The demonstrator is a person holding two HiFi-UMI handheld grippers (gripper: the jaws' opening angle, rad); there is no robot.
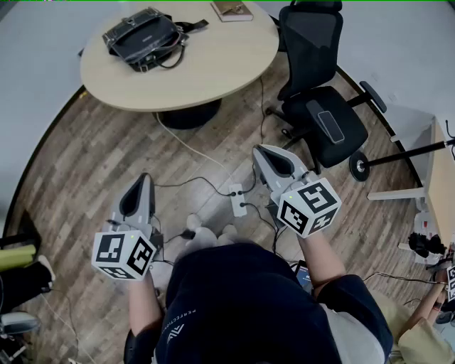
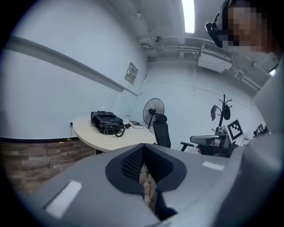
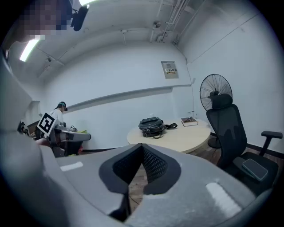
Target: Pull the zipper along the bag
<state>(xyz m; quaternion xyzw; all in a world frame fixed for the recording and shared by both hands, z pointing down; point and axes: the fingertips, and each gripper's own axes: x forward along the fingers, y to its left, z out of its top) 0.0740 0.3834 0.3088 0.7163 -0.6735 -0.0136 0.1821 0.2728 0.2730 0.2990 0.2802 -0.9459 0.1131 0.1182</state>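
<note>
Upper left of the head view: black bag (image 1: 146, 37) lies on the round table (image 1: 213, 67), near the top edge, well apart from both tools. Zipper is too small to make out in any view. Book (image 1: 231, 10) sits on the same table, right of the bag, not touching it.

Left gripper (image 1: 144, 180) is lower left, right gripper (image 1: 261, 151) centre right. Both are held over the wood floor (image 1: 85, 163) in front of the person's body, tips aimed up-frame toward the table. Both are clenched on nothing: each gripper view shows the ribbed pads closed together, only floor showing through the slit below them.

Left gripper view: bag at mid left, above and left of the jaws. Right gripper view: bag just above the jaw tips, near frame centre, book to its right.

View differences:
- Head view alone shows the white power strip (image 1: 237, 200) and cables on the floor between the grippers.
- Head view also shows the seat of the office chair (image 1: 323, 117), right of the table.
- Gripper views alone show the standing fan (image 3: 215, 91) behind the chair, plus walls and ceiling lights.
- Left gripper view adds a coat stand (image 2: 223, 111) at right.
</note>
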